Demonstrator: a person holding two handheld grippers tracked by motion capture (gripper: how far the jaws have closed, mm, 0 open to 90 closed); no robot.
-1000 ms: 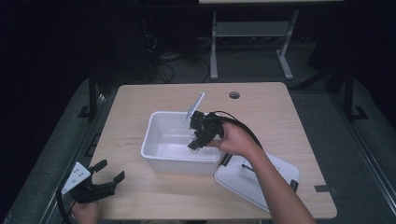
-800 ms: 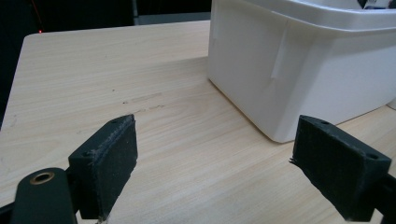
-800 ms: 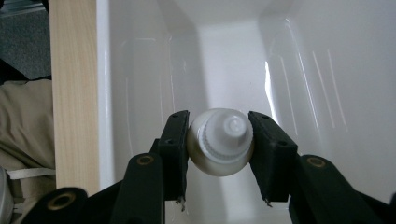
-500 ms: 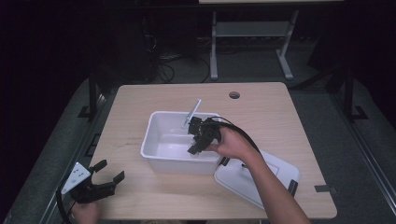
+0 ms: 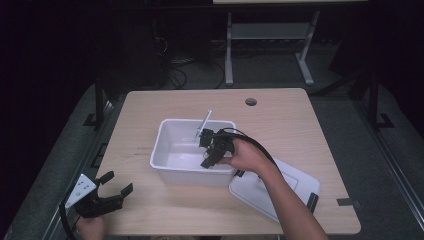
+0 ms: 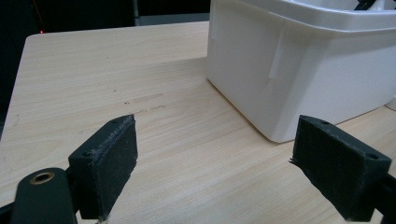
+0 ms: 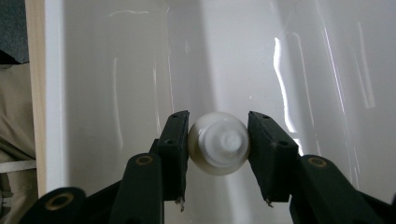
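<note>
Lab-style recording room, dimly lit

A pale wood tabletop [image 5: 150, 110] with a cable hole [image 5: 251, 102] is set on grey carpet; loose cables [image 5: 175, 65] and the metal legs of a second table [image 5: 230, 50] are seen in the dark background behind it.

One white plastic tub [image 5: 172, 167], centre of the high view. One white lid [image 5: 295, 187], lower right. One white bottle [image 7: 218, 143], mid-frame in the right gripper view. Two grippers: one lower left [image 5: 102, 200], one centre [image 5: 210, 150].
</note>
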